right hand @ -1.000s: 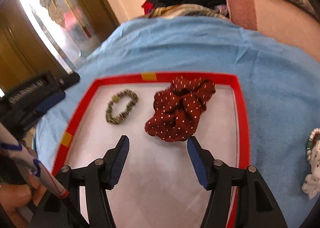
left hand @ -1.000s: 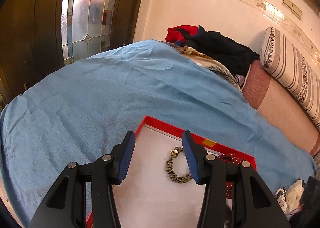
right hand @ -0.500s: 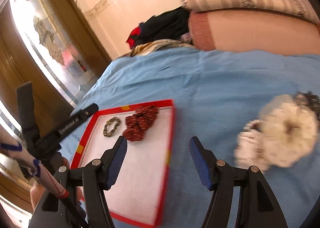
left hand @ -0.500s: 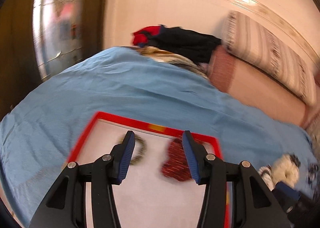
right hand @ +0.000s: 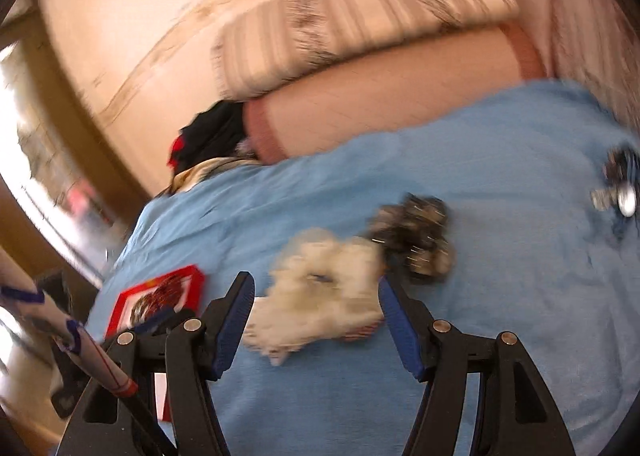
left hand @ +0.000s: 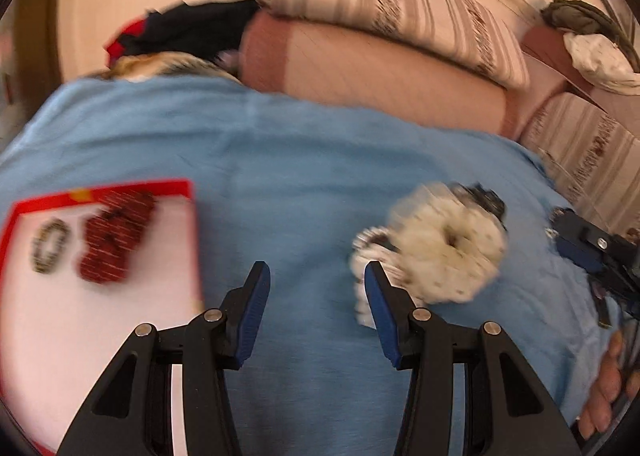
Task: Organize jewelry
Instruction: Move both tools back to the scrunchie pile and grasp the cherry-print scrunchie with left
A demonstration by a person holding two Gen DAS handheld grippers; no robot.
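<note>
Both grippers have swung away from the red-rimmed tray, which a second ago filled their views and now sits off at the left on the blue bedspread with the beaded bracelet and the dark red dotted scrunchie lying in it. The right gripper now has its fingers spread wide and empty either side of the cream scrunchie, with a dark scrunchie just beyond it. The left gripper is open and empty too, over bare bedspread just left of that pile, so I'd guess the cream one is the next piece bound for the tray.
</note>
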